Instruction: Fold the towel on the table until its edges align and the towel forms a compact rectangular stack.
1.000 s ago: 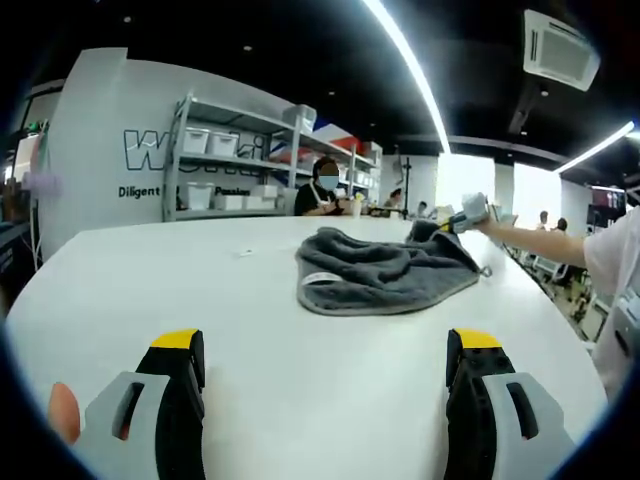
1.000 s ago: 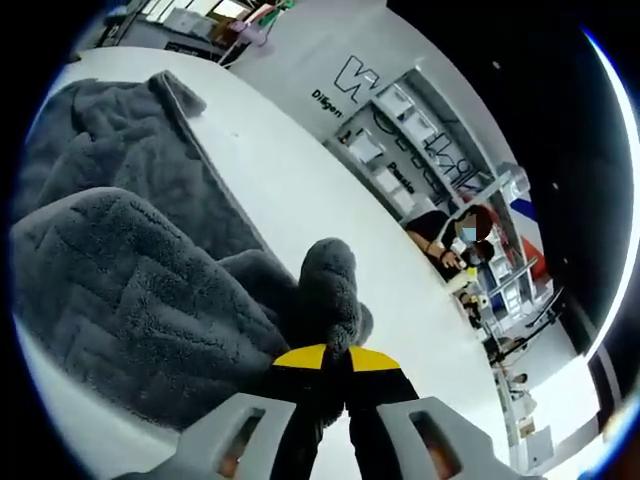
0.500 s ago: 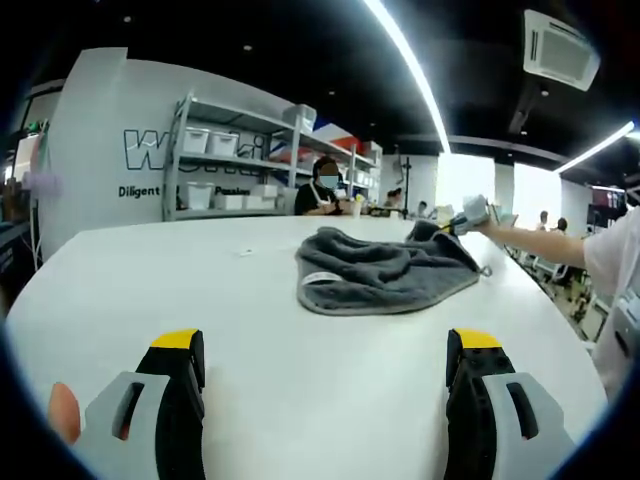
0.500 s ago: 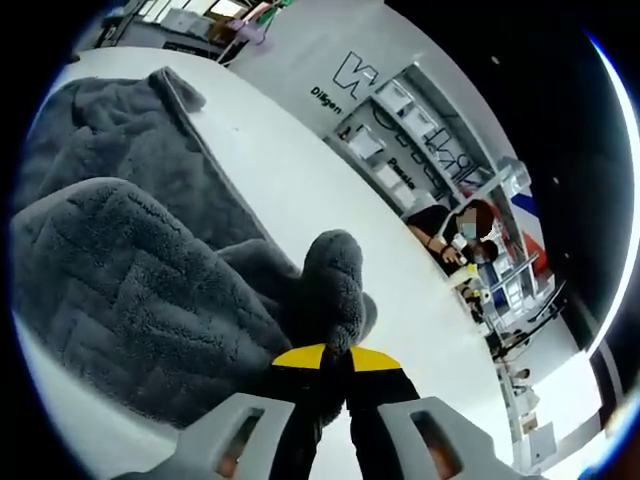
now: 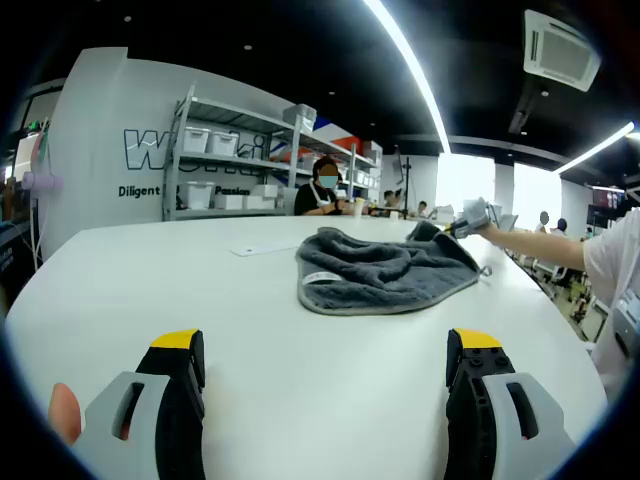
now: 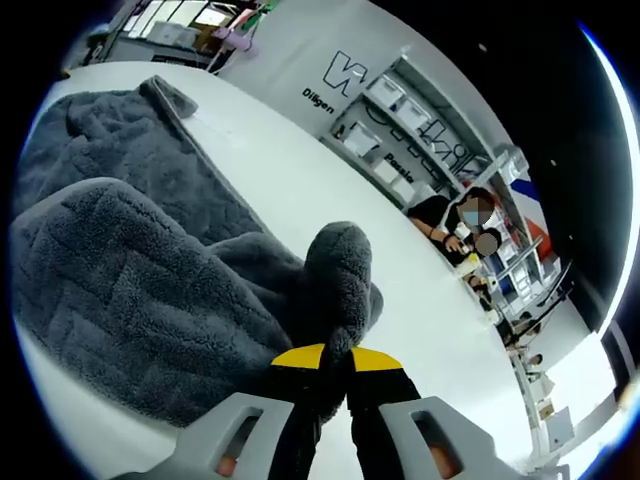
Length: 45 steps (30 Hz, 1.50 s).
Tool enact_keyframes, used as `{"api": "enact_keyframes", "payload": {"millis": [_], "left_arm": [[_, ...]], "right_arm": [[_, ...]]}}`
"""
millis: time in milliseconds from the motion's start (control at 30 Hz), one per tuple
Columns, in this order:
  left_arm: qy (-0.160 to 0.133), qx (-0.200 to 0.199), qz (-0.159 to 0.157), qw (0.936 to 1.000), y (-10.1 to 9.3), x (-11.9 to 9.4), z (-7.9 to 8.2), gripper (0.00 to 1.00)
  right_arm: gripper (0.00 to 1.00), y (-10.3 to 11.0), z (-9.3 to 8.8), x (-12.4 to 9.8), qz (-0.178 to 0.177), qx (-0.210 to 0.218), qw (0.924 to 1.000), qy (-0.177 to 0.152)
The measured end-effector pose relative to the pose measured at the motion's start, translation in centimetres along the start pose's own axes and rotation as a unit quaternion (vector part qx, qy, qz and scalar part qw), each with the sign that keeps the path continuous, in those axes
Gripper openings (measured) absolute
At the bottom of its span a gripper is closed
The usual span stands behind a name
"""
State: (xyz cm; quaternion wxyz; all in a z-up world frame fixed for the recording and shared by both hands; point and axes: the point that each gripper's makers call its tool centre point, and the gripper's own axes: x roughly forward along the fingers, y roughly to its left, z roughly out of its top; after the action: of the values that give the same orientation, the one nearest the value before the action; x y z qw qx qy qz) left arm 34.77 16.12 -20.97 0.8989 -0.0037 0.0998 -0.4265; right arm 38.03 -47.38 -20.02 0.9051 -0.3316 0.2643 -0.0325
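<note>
- Towel (image 5: 385,272) lies rumpled mid-bench (image 5: 150,290), unfolded.
- Right gripper (image 6: 335,358) is clamped on a far corner, lifted slightly, likely to carry it across for the fold.
- Left gripper (image 5: 325,350) gapes wide, empty, well short of towel, probably waiting.

A shelving unit (image 5: 225,160) with white bins stands at the far left against a lettered wall (image 5: 110,150). A seated person (image 5: 322,190) is just right of it. A ceiling air unit (image 5: 560,48) hangs far right.
</note>
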Motion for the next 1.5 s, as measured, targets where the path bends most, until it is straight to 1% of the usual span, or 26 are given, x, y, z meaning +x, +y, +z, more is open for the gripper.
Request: {"api": "enact_keyframes", "payload": {"millis": [167, 367, 533, 600, 633, 767, 833, 900, 1100, 1133, 1167, 1233, 1300, 1367, 1400, 1433, 1467, 1500], "left_arm": [[0.0, 0.0, 0.0, 1.0, 0.1, 0.0, 0.0, 0.99], [0.0, 0.0, 0.0, 1.0, 0.2, -0.1, 0.1, 0.99], [0.0, 0.0, 0.0, 1.0, 0.0, -0.1, 0.1, 0.99], [0.001, 0.0, 0.001, 1.0, 0.0, -0.1, 0.0, 0.99], [0.001, 0.0, 0.001, 1.0, 0.0, -0.1, 0.0, 0.99], [0.001, -0.001, 0.001, 1.0, 0.1, -0.1, 0.1, 0.99], [0.001, -0.001, 0.001, 1.0, 0.2, -0.1, 0.1, 0.99], [0.002, -0.001, 0.002, 1.0, 0.3, 0.0, 0.1, 0.99], [0.001, -0.001, 0.002, 1.0, 0.2, -0.1, 0.1, 0.99], [0.001, -0.001, 0.002, 1.0, 0.1, -0.1, 0.0, 0.99], [0.001, -0.001, 0.002, 1.0, 0.1, -0.1, 0.0, 0.99], [0.001, -0.001, 0.002, 1.0, 0.1, -0.1, 0.0, 0.99], [0.001, -0.001, 0.002, 1.0, 0.0, -0.1, 0.0, 0.99], [0.001, -0.001, 0.002, 1.0, 0.0, -0.1, 0.0, 0.99], [0.002, -0.001, 0.002, 1.0, 0.0, -0.1, -0.1, 0.99], [0.002, -0.001, 0.002, 1.0, 0.0, -0.1, -0.1, 0.99], [0.002, -0.001, 0.002, 1.0, 0.0, -0.1, -0.1, 0.99], [0.002, -0.001, 0.002, 1.0, -0.1, -0.1, -0.1, 0.99]], "right_arm": [[0.05, 0.1, -0.3, -0.2, 0.005, 0.017, 0.9998, -0.004], [0.09, 0.0, -0.4, -0.5, 0.015, 0.061, 0.9978, -0.024], [0.12, -0.6, -0.4, -0.7, 0.023, 0.107, 0.9931, -0.04], [0.13, -0.8, -0.4, -0.8, 0.029, 0.129, 0.9899, -0.051], [0.13, -1.0, -0.4, -0.9, 0.031, 0.146, 0.9871, -0.058], [0.15, -1.4, -0.1, -1.3, 0.043, 0.184, 0.9783, -0.086], [0.16, -1.6, 0.1, -1.6, 0.05, 0.209, 0.9709, -0.106], [0.16, -1.8, -0.1, -1.8, 0.054, 0.236, 0.9633, -0.115], [0.19, -2.2, -0.5, -2.7, 0.067, 0.264, 0.9509, -0.147], [0.21, -2.2, -0.6, -3.0, 0.072, 0.276, 0.9458, -0.155], [0.22, -2.3, -0.7, -3.1, 0.076, 0.284, 0.9424, -0.159], [0.27, -2.2, -0.7, -3.6, 0.083, 0.286, 0.9384, -0.175], [0.3, -1.9, -0.5, -4.1, 0.092, 0.279, 0.9356, -0.195], [0.34, -1.9, -0.6, -4.5, 0.103, 0.284, 0.9303, -0.209], [0.37, -1.6, -0.5, -4.7, 0.113, 0.285, 0.9263, -0.218], [0.42, -1.4, -0.7, -4.8, 0.12, 0.288, 0.9238, -0.221], [0.47, -1.3, -0.8, -4.9, 0.122, 0.289, 0.9231, -0.222], [0.51, -1.0, -1.0, -5.0, 0.128, 0.292, 0.9204, -0.227]]}}
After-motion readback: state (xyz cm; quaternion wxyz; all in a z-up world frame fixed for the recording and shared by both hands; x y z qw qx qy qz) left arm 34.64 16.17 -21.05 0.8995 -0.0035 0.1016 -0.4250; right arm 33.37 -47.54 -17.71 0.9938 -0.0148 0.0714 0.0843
